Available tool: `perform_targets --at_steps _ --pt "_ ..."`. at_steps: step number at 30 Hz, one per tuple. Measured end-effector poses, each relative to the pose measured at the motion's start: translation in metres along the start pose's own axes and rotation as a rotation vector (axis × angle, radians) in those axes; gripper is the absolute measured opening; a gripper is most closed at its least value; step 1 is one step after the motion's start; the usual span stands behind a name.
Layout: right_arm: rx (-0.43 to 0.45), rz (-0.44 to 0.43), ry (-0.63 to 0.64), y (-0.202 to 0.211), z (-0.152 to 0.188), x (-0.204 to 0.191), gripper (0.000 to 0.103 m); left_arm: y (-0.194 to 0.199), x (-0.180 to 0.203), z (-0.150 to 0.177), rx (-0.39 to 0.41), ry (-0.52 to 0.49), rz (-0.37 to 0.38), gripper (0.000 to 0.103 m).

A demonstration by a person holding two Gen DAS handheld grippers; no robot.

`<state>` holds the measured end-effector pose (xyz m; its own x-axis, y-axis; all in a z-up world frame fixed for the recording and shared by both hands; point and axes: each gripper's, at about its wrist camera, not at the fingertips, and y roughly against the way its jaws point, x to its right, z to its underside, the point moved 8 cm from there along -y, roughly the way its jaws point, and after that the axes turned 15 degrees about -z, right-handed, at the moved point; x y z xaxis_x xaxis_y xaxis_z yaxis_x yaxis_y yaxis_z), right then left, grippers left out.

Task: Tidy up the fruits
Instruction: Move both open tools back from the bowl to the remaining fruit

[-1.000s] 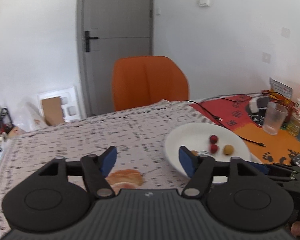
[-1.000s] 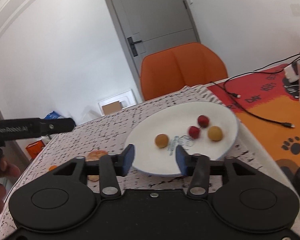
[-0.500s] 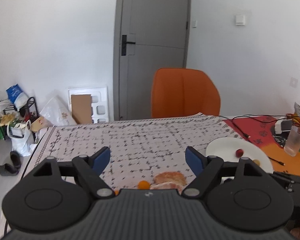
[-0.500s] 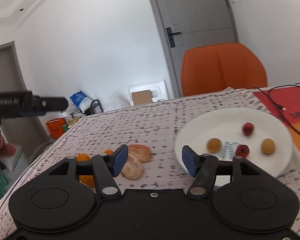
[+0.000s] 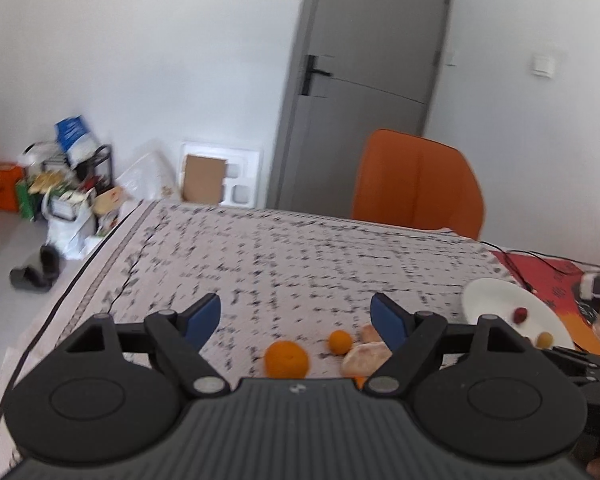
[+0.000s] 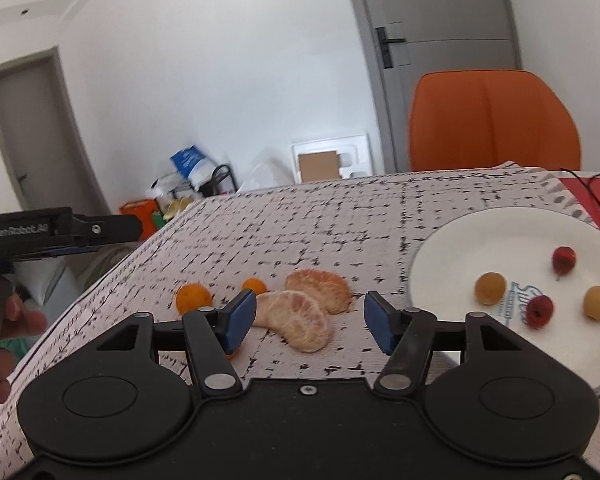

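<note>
Only the right wrist view shows the whole white plate point(image 6: 480, 240) with two red and two yellow fruits; the left view catches its edge. The worktop point(image 5: 300, 256) lies bare toward its far edge. Peeled orange halves point(image 6: 300, 312) and two small oranges point(image 6: 194, 298) sit beside the plate. Left gripper point(image 5: 296, 312) and right gripper point(image 6: 310, 316) fingers have just spread apart, holding nothing.

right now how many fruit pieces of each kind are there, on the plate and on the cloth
Counted in the right wrist view:
red fruits on the plate: 2
yellow fruits on the plate: 2
peeled citrus pieces on the cloth: 2
small oranges on the cloth: 2
total: 8
</note>
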<state>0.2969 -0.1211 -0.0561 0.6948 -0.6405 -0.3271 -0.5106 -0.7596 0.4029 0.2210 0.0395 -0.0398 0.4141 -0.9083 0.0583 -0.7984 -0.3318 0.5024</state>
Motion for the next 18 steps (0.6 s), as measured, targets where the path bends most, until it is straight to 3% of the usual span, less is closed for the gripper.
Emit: perform_targets --at_steps 10,18 --pt "-0.058 -0.033 0.045 -0.024 -0.001 -0.008 0.060 -0.013 -0.015 0.028 -0.053 0.079 0.010 0.076" --pt "-0.101 -0.033 0.098 -0.042 0.003 -0.003 0.060 -0.028 -0.007 0.054 -0.124 0.113 0.011 0.054"
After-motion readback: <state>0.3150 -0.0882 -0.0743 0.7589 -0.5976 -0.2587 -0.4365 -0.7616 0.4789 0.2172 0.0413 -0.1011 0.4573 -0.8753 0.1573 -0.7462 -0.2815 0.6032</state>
